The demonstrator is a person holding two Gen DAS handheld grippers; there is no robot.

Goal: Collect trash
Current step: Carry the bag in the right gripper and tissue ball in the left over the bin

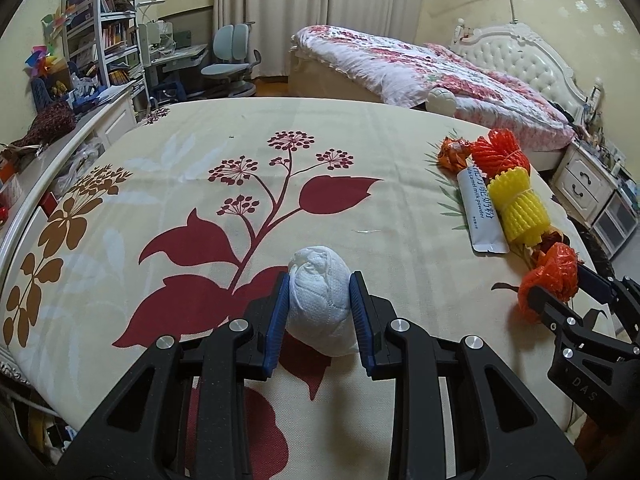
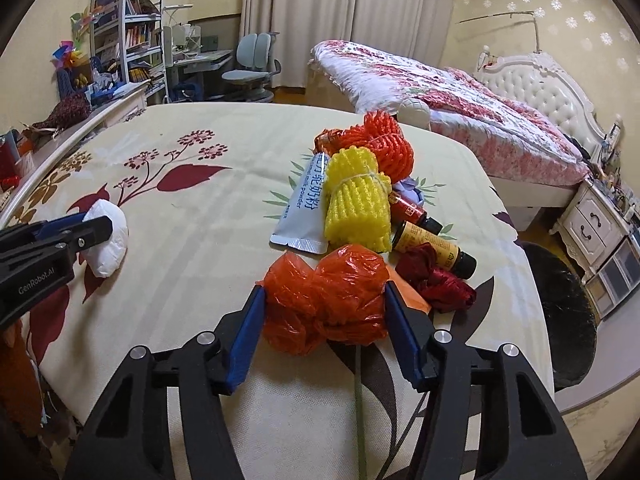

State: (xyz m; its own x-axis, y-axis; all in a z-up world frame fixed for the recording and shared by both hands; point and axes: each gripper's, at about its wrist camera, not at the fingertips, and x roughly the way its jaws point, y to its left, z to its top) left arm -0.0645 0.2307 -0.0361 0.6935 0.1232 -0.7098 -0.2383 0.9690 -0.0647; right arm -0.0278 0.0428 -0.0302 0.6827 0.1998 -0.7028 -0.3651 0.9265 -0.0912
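My left gripper [image 1: 319,286] is shut on a crumpled white tissue ball [image 1: 320,300] resting on the floral bedspread [image 1: 200,200]; both blue pads press its sides. It also shows in the right wrist view [image 2: 106,240]. My right gripper [image 2: 325,294] is closed around a crumpled orange plastic bag [image 2: 330,296], pads touching both sides; the bag also shows in the left wrist view [image 1: 550,280]. Behind it lie a yellow foam net [image 2: 358,204], an orange foam net [image 2: 384,144], a white milk powder sachet [image 2: 306,208], two small bottles [image 2: 432,244] and a dark red wad [image 2: 436,280].
A second bed with a pink floral quilt [image 2: 460,108] stands to the right, with white drawers [image 2: 600,232] beside it. A black round stool [image 2: 564,316] sits by the bed's right edge. A desk, chair [image 1: 232,60] and bookshelf [image 1: 104,20] are at the back left.
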